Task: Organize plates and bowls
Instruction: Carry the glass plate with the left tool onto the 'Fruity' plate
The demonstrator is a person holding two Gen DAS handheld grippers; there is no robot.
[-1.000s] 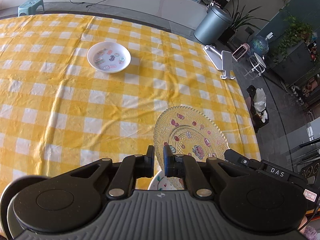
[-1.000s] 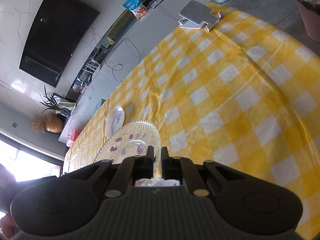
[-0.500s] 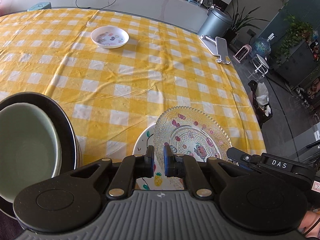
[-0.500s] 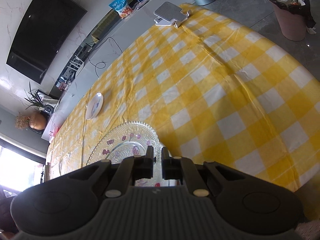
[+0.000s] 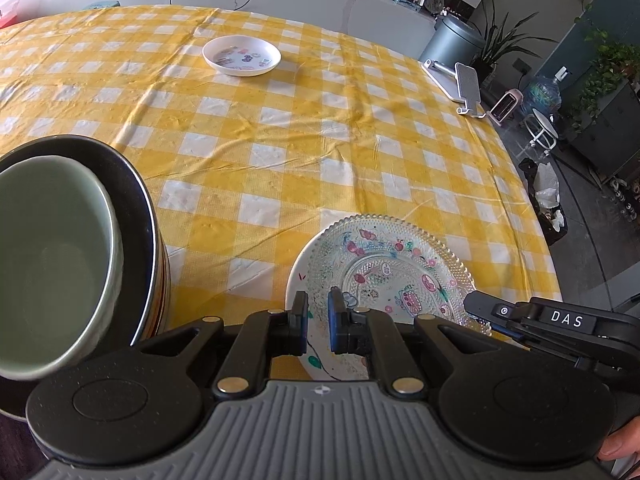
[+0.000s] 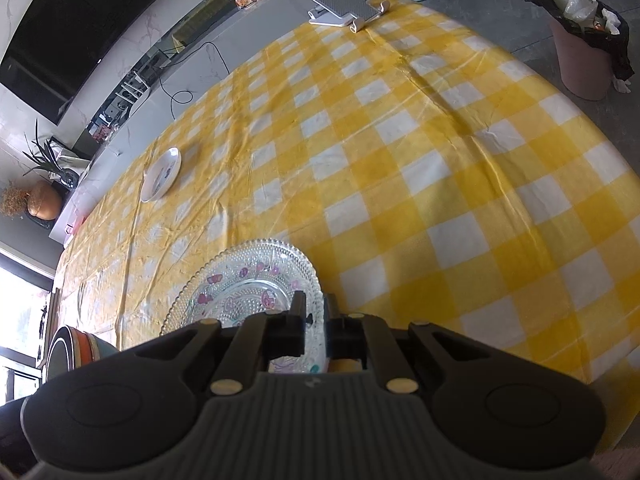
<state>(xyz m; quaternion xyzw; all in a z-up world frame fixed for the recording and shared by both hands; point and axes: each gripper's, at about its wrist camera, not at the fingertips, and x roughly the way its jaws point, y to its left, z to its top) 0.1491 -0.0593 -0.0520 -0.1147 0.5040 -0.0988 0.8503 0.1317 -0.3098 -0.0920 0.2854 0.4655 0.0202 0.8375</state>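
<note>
**Both tools pinching plates at near table edge**

My left tool (image 5: pixel 318 322) pinches the white plate (image 5: pixel 298 280) rim; my right tool (image 6: pixel 316 320) pinches the glass plate (image 6: pixel 248 280) stacked on it. Checked table (image 5: pixel 320 140) ahead is mostly bare. Only the left view shows the green bowl (image 5: pixel 52 264) close up; the small dish (image 5: pixel 241 55) sits far off.

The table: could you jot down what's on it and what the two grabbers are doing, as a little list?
Cloth: yellow and white check
Near edge: glass plate lying on a white plate
Left gripper: shut on the white plate's rim
Right gripper: shut on the glass plate's rim
Left side: green bowl nested in a dark dish atop a stack
Far side: small white dish, alone
Far corner: grey stand
</note>
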